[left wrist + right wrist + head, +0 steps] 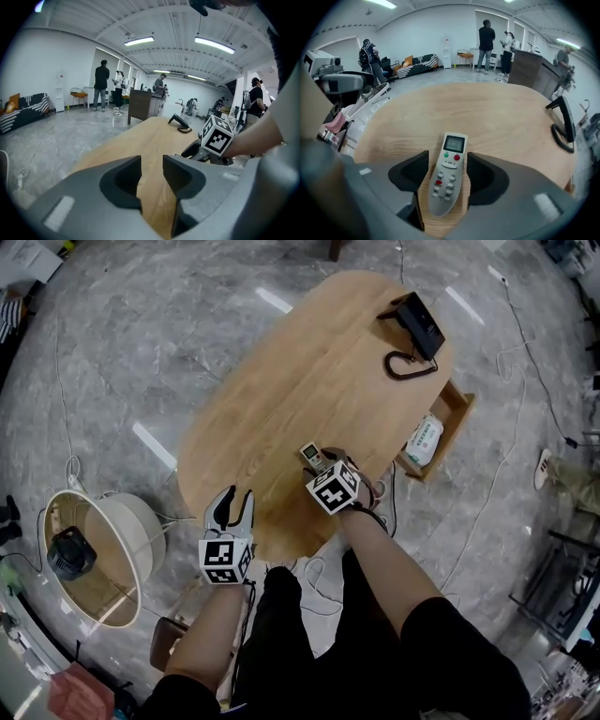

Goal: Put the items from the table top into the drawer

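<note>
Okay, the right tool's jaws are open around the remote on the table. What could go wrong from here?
The right tool straddles the remote without gripping it. Closing off-centre could twist it, or let the smooth, tapered body slip. The open drawer already holds a white packet, so the remote might catch the rim or land on the packet.

In the head view the right gripper (323, 468) and its marker cube cover all but the screen end of the remote (310, 454), the surface (281, 399) hides the inner part of the open drawer (448, 413), and the print on the white packet (425, 440) there is too small to read.
</note>
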